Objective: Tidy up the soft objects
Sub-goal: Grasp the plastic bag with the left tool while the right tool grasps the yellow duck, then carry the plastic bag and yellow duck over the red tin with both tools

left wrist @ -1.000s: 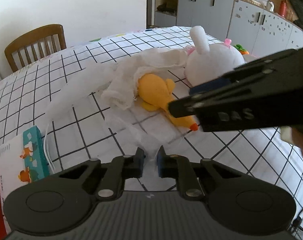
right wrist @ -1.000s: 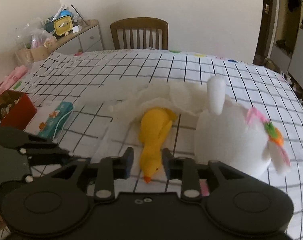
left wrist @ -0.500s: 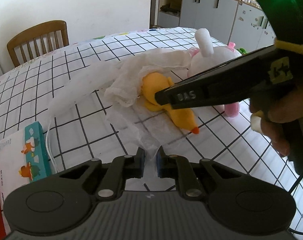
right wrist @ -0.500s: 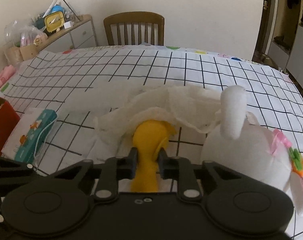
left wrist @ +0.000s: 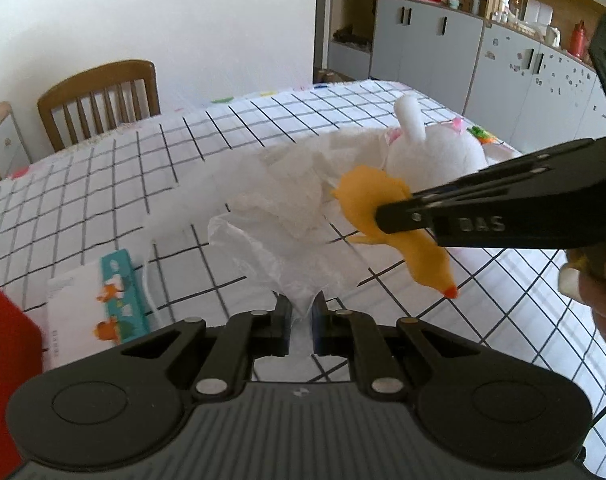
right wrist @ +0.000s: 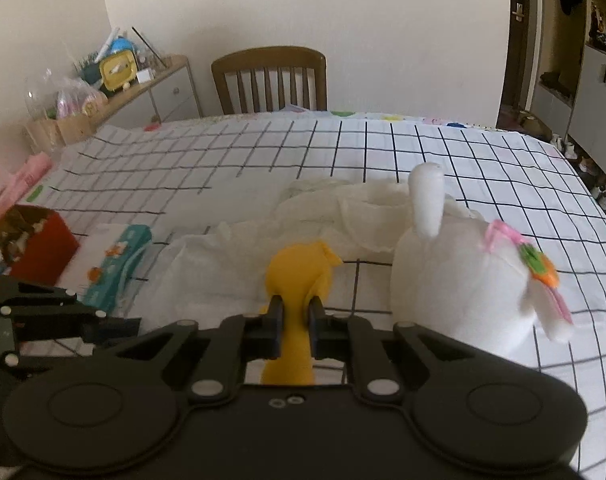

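A yellow plush duck (right wrist: 299,276) hangs between my right gripper's (right wrist: 296,312) jaws, which are closing; the pads press its neck. In the left wrist view the duck (left wrist: 367,200) hangs above the table, beak down, held by the right gripper (left wrist: 387,218). My left gripper (left wrist: 301,312) is shut on the edge of a thin clear plastic bag (left wrist: 271,256), lifting it off the tablecloth. A crumpled white gauze cloth (left wrist: 295,196) lies behind the bag. A white rabbit plush (right wrist: 463,280) sits to the right of the duck.
A checked tablecloth (left wrist: 103,184) covers the table. A teal tissue pack (left wrist: 121,292) on a white card and a red box (left wrist: 3,356) sit at the near left. A wooden chair (right wrist: 271,80) stands at the far side. A hand (left wrist: 599,292) holds the right gripper.
The right gripper moved onto the duck, closed on its neck and lifted it off the table. The left gripper rose a little, pulling the bag's edge up.
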A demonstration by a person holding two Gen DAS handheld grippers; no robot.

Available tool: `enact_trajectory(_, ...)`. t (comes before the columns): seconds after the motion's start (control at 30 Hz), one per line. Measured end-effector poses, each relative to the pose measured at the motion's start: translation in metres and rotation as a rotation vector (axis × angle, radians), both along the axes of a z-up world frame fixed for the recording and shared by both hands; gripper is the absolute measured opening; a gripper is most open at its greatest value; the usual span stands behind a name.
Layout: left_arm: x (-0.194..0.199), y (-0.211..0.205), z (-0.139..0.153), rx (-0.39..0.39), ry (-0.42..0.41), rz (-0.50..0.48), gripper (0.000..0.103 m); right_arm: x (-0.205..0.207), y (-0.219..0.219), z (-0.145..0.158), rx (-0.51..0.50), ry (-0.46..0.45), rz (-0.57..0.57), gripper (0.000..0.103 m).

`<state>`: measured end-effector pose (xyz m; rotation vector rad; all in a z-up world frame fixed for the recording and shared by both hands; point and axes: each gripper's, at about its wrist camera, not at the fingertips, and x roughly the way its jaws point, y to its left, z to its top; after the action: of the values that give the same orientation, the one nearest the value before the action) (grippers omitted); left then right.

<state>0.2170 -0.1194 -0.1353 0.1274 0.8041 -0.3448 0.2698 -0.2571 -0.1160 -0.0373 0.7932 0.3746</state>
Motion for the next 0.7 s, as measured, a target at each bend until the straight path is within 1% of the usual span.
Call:
enact_trajectory(0.23, -0.025, 0.022, 0.024, -0.034, -0.029, 0.03, 0.01, -0.032, 0.0, 0.023, 0.065, -0.009, 0.014, 0.011)
enact_trajectory(0.37, -0.041, 0.039, 0.04, -0.052, -0.043, 0.05, 0.01, -0.051, 0.006, 0.037, 0.085, -0.026, 0.038, 0.011)
enact_trajectory(0.47, -0.052, 0.054, 0.051, -0.069, -0.049, 0.072, 0.01, -0.063, 0.016, 0.048, 0.096, -0.036, 0.064, 0.011)
enact_trajectory(0.7, -0.076, 0.09, 0.08, -0.076, -0.077, 0.133, 0.01, -0.084, 0.045, 0.072, 0.121, -0.071, 0.131, 0.011)
